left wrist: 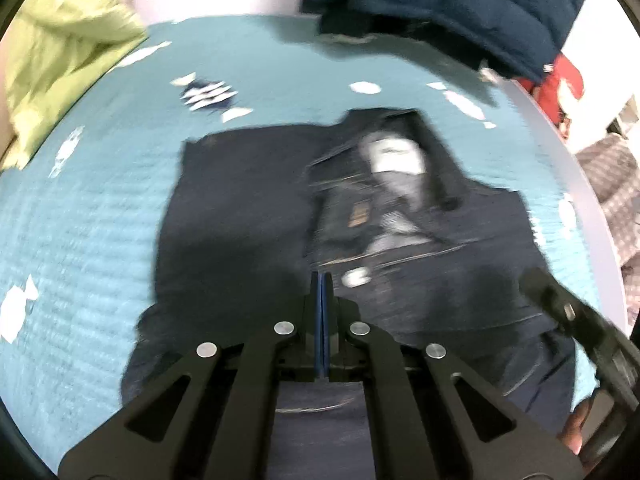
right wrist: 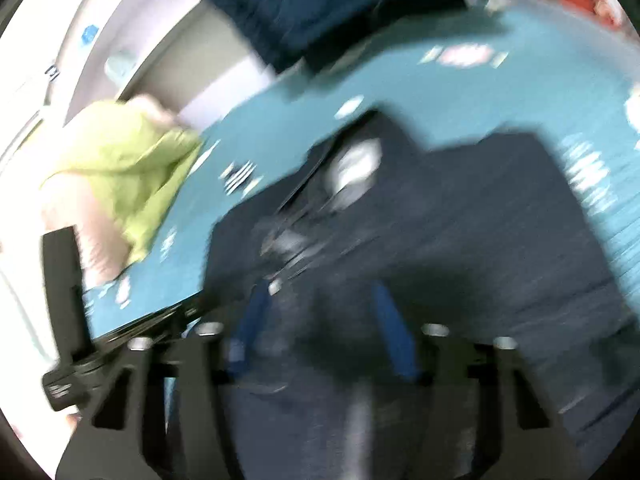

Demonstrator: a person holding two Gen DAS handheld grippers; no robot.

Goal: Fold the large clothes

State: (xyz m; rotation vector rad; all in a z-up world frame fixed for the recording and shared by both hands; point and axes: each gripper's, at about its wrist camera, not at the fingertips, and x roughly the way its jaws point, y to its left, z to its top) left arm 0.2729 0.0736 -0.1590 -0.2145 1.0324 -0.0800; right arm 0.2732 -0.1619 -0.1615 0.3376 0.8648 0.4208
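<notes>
A dark navy garment (left wrist: 248, 216) lies spread on the desk (left wrist: 80, 220), which wears a teal cloth, its collar and white label toward the far edge, its long axis running away from the person. The left tongs (left wrist: 322, 280), pressed together with nothing visibly between them, hover over the near hem at the garment's middle. The right tongs (right wrist: 320, 300), blades apart with fabric below them but no visible grip, sit low over the near hem too. Both are equally close. A lime garment (left wrist: 60, 48) and blue jacket (left wrist: 460, 4) wait at the far edge.
</notes>
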